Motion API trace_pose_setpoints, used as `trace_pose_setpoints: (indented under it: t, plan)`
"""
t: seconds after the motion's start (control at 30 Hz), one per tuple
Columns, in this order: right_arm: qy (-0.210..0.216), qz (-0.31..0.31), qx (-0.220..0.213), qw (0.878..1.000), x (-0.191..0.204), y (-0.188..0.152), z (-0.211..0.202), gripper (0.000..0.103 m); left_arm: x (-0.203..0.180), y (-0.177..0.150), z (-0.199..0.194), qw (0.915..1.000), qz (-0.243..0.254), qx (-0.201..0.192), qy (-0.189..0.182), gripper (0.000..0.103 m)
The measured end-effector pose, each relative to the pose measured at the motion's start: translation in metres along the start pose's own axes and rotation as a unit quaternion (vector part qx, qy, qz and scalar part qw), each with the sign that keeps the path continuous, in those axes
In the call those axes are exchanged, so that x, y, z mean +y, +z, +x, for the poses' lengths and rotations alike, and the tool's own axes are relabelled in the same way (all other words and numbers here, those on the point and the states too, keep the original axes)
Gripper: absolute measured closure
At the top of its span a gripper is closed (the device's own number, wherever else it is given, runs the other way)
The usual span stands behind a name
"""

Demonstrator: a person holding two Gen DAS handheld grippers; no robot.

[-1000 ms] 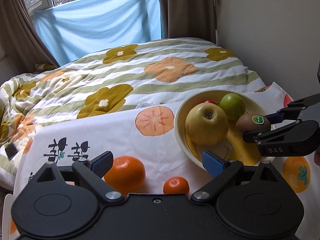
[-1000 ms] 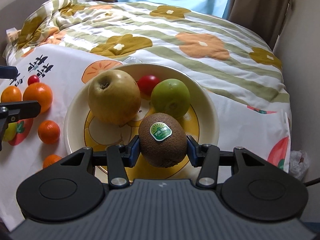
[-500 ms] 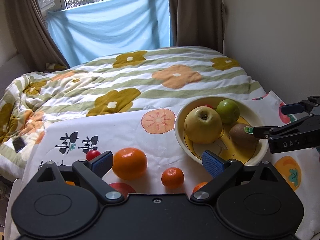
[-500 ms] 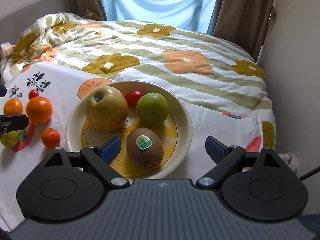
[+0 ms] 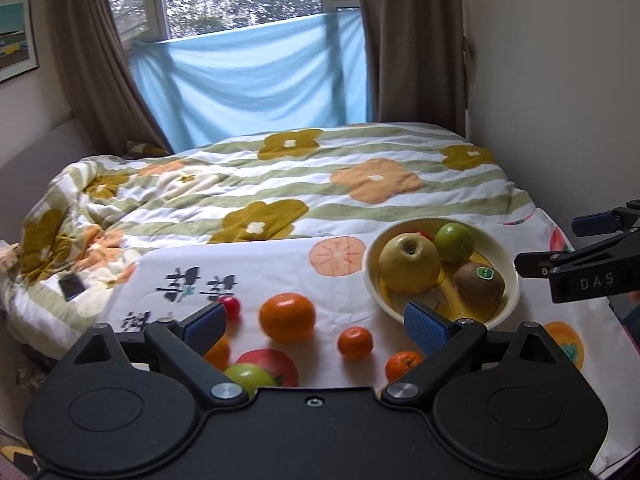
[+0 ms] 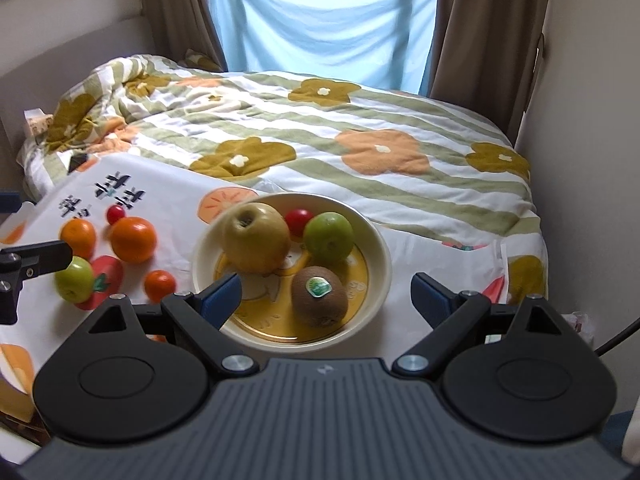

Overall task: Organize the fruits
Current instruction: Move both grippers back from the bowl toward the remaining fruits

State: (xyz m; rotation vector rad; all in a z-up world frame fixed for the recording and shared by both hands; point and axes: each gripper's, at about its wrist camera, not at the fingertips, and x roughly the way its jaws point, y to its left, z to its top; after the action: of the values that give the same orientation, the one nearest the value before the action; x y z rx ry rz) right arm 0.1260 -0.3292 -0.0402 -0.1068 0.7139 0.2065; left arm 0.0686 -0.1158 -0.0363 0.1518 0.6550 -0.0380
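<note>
Right wrist view: kiwi (image 6: 319, 296) lies in the bowl (image 6: 376, 248) just beyond the spread, empty right gripper (image 6: 326, 296)

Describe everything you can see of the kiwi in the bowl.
The kiwi is an oval, brown, fuzzy-skinned fruit with a small green and white sticker on top. It lies on its side on the yellow floor of the cream bowl, at the near side. It sits in front of the green apple, free of both claws.
</note>
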Motion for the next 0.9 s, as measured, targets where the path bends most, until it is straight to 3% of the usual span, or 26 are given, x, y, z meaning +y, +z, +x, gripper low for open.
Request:
trace_pose_setpoints:
  t: [0.47,0.9]
  plan:
    - [0.031,0.018,-0.001,0.999,0.053,0.001,-0.017,0.000,0.055,-0.024,-0.020,0.9988,-0.025,0.013,0.040,0.005]
    - [0.000,0.066,0.045,0.997,0.106,-0.029,0.028,0.000,0.089,-0.056,0.038,0.9985,-0.004,0.055,-0.010,0.006]
